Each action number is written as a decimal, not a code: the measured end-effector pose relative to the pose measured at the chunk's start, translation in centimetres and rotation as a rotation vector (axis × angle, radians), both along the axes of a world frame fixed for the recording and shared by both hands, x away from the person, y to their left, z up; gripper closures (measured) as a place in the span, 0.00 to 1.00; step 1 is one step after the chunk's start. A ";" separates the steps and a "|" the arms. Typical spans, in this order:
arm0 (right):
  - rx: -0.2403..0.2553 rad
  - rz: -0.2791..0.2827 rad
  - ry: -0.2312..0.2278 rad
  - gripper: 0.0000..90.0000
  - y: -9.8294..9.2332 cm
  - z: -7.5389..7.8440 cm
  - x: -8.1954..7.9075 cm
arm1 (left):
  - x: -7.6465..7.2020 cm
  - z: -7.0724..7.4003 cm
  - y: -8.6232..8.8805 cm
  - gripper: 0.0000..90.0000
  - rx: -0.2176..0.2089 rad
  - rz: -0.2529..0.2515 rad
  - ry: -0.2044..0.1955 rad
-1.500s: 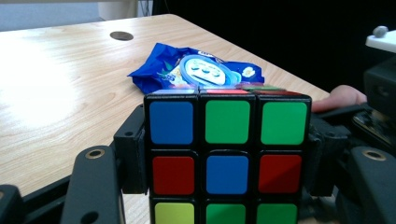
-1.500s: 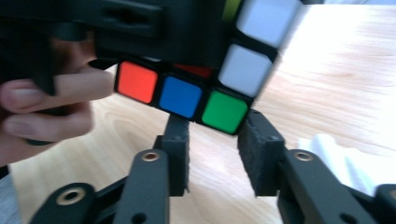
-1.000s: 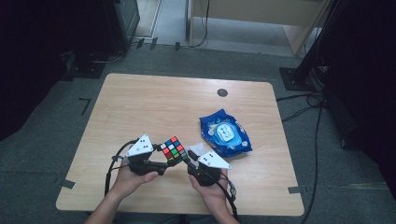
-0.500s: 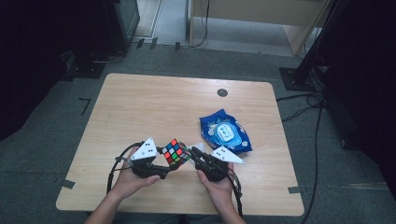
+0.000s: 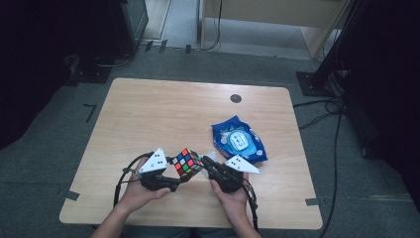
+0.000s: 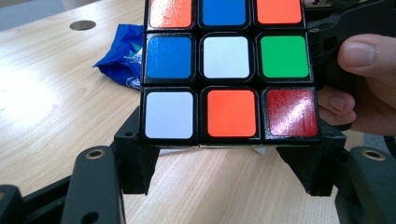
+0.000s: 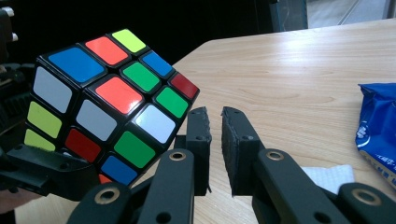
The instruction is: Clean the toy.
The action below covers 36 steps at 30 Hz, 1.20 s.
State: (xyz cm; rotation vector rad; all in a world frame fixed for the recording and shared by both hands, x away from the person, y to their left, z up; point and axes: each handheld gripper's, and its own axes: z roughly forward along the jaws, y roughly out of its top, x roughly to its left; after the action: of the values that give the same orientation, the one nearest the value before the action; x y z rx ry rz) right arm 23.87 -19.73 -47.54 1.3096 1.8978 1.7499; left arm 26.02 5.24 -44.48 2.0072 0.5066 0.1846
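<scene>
A scrambled Rubik's cube (image 5: 187, 163) is held off the table with my left gripper (image 5: 180, 176) shut on it. In the left gripper view the cube (image 6: 226, 70) sits clamped by its lower layer between the two jaws of that gripper (image 6: 226, 159). My right gripper (image 5: 205, 161) is just right of the cube. In the right gripper view its jaws (image 7: 215, 122) have just been closing. They stand a thin gap apart with nothing between them, beside a lower corner of the cube (image 7: 107, 107). A hand holds each gripper.
A blue wipes packet (image 5: 237, 141) lies on the wooden table (image 5: 163, 114) right of the grippers, with a white tissue (image 7: 327, 175) by it. A small black disc (image 5: 236, 98) is set into the far side of the table. Dark floor and cables surround the table.
The right gripper has shifted slightly to the right and turned. The cube has tilted and moved a little to the right in the left gripper, which has stayed put.
</scene>
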 end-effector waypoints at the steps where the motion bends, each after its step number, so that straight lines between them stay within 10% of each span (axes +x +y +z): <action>1: -0.017 0.002 -0.009 0.90 0.1 0.0 -0.1 | 0.1 -0.1 0.0 0.38 0.004 -0.009 0.009; 5: -0.104 -0.016 -0.059 0.90 0.5 0.1 -0.3 | 0.0 -0.2 -0.1 0.37 0.011 -0.007 0.001; 17: -0.158 0.010 -0.102 0.89 1.2 0.5 -0.9 | -0.4 -0.2 -0.2 0.37 0.018 -0.017 -0.039; 24: -0.120 0.018 -0.083 0.70 0.4 0.8 -0.3 | -0.3 0.1 0.2 0.38 0.009 -0.005 -0.050; 26: -0.178 -0.001 -0.043 0.66 0.2 0.7 0.2 | -0.1 0.0 0.4 0.38 0.016 0.009 -0.045; 29: -0.430 -0.043 -0.005 0.62 0.2 -0.7 1.0 | 0.1 -0.2 0.6 0.38 0.027 0.027 -0.045; 36: -0.564 -0.031 0.140 0.59 0.2 -3.3 2.1 | 0.3 -0.4 0.8 0.38 0.031 0.044 -0.048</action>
State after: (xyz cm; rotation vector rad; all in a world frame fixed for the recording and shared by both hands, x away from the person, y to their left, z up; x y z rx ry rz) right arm 25.92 -19.52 -50.89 1.2450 2.2049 1.0056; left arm 26.34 6.05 -44.92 2.0180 0.5199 0.2686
